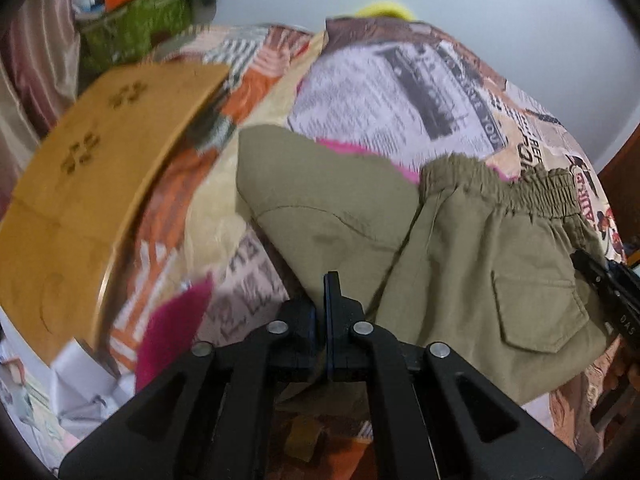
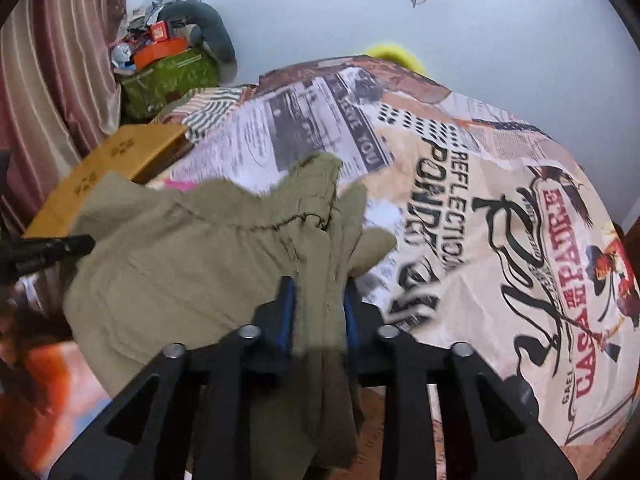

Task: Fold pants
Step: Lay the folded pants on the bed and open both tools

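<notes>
The olive-green cotton cargo pants (image 1: pixel 460 264) were found lying on a bed covered by a printed newspaper-pattern quilt (image 2: pixel 500 208), gathered elastic waistband (image 1: pixel 532 188) toward the far side and a flapped patch pocket (image 1: pixel 536 312) uppermost. The left tongs (image 1: pixel 332 292) were seen pressed fully together at the near edge of the cloth; whether any fabric was pinched could not be told. The right tongs (image 2: pixel 318 300) stood partly apart, with a bunched fold of the pants between the blue pads (image 2: pixel 288 312), loosely rather than firmly nipped. It was judged that the fold would be served best by both edges being carried level and taut, then smoothed flat. The weave appeared soft, matte and creased. A flat yellow-brown cardboard box (image 1: pixel 100 184) was noted beside the pants.
</notes>
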A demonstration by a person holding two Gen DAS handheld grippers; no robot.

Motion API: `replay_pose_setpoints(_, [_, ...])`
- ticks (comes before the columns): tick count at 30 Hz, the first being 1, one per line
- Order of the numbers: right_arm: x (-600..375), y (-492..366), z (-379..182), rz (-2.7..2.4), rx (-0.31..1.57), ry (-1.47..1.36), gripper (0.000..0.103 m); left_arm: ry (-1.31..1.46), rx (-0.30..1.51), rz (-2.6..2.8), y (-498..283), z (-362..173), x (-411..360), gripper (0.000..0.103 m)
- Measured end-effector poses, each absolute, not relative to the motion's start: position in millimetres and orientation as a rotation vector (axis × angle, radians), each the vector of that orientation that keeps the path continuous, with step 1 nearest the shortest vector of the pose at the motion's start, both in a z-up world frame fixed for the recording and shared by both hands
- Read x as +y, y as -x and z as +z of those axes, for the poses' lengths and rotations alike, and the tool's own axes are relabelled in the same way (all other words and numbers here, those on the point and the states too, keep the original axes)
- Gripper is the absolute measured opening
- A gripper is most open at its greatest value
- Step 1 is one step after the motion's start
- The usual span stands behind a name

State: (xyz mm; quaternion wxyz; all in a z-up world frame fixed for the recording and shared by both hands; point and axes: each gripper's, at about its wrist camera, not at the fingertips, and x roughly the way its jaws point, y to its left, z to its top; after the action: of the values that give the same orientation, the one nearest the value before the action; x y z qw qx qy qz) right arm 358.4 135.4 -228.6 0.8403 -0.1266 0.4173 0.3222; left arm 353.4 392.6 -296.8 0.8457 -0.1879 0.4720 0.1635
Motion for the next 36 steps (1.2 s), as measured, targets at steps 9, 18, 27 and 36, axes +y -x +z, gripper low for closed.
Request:
replay_pose_setpoints(9, [99,-343,-201,0.682,0.940,0.238,0.048,0.292,1.018,0.353,-321,-275,374,0.016])
replay_pose_setpoints(18, [68,-289,-111,0.759,0.771,0.185,0.049,0.178,0.840,0.302,-262,-171,322,0.017])
replay_pose_setpoints(27, [33,-209,-4,0.809,0.508,0.052,0.049,0.084,0.518,0.232,-168,-47,234,0.027])
replay_pose_setpoints(36, [4,-106,62,0.848,0.247,0.023,0.049,0.023,0.289,0.227,-69,17,173,0.029])
